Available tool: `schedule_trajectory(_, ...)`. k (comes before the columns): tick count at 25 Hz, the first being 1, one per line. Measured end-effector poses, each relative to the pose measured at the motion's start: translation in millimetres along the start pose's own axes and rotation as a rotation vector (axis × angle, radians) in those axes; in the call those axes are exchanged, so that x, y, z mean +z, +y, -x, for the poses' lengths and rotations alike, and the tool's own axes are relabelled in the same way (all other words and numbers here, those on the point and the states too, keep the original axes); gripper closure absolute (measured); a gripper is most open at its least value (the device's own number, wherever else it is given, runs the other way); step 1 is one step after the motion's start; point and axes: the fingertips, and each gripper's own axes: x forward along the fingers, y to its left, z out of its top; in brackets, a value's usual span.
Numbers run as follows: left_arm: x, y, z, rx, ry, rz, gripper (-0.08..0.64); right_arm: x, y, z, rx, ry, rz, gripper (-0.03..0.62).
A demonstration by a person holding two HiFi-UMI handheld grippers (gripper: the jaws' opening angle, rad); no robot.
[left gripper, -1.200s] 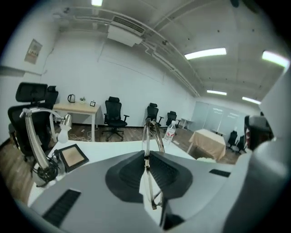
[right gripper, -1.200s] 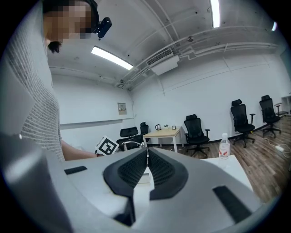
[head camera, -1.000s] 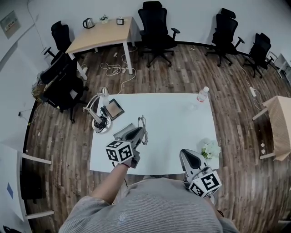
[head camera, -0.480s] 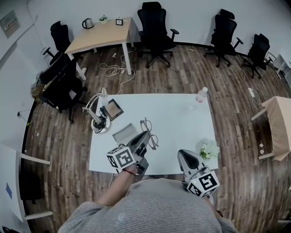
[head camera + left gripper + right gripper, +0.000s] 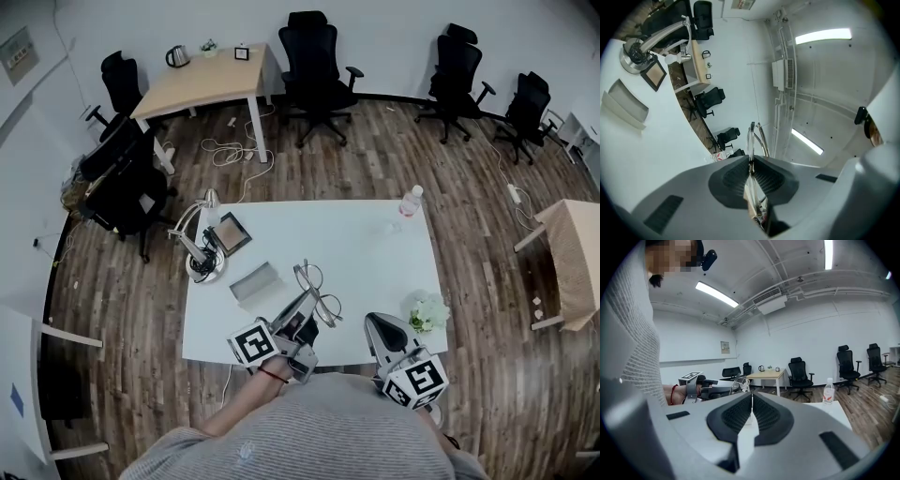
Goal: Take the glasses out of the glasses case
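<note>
left gripper (image 5: 307, 305) tilted sideways, holding glasses (image 5: 325, 306)

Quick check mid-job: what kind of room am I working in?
Probably an office or lab workroom: black swivel office chairs along the wall, a wooden desk with a kettle, and a white work table.

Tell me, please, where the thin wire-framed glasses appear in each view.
Head view: thin wire-framed glasses lower centre, held by the left gripper.
Left gripper view: glasses at centre, pinched between the jaws.
Right gripper view: glasses small, left of centre.
Shared landmark: clear plastic water bottle.
</note>
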Motion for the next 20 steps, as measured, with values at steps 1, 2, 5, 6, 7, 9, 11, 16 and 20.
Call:
schedule_trajectory(1, -0.6, 0.7, -0.6, -0.002, 0.005, -0.004, 0.523, 0.1, 0.1, -0.8, -0.001, 0.0, 0.002, 0.577)
schedule_trajectory(2, -0.4, 0.9, -1.4, -0.006, 0.012, -0.019, 0.523, 0.1, 0.1, -1.4, -0.001, -0.001, 0.004, 0.576)
schedule_trajectory(5, -2.6, -2.3, -4.2, -0.019, 0.0, 0.041, 0.523, 0.2, -1.0, -1.4, 0.0, -0.002, 0.01, 0.577)
schedule_trajectory(6, -2.4, -3.8, -4.9, -0.027, -0.007, 0.063, 0.523, 0.3, -1.8, -1.6, 0.0, -0.002, 0.012, 0.576)
schedule_trajectory(7, -1.3, -5.2, -5.3, -0.037, -0.011, 0.073, 0.522, 0.1, -2.3, -2.2, -0.001, -0.002, 0.014, 0.577)
schedule_trajectory(9, 0.5, -7.8, -5.0, -0.053, -0.012, 0.069, 0.522, -1.3, -2.4, -3.3, -0.002, 0.002, 0.021, 0.577)
schedule_trajectory(11, -0.6, -9.6, -4.4, -0.057, -0.008, 0.069, 0.522, -2.4, -1.9, -3.1, -0.003, 0.011, 0.035, 0.577)
schedule_trajectory(16, -10.2, -13.8, -7.6, -0.065, 0.011, 0.078, 0.522, -3.3, -0.6, -2.0, 0.012, 0.021, 0.047, 0.578)
schedule_trajectory(20, -15.2, -17.1, -10.8, -0.069, 0.023, 0.095, 0.522, -1.1, 1.2, -2.9, 0.033, 0.026, 0.049, 0.578)
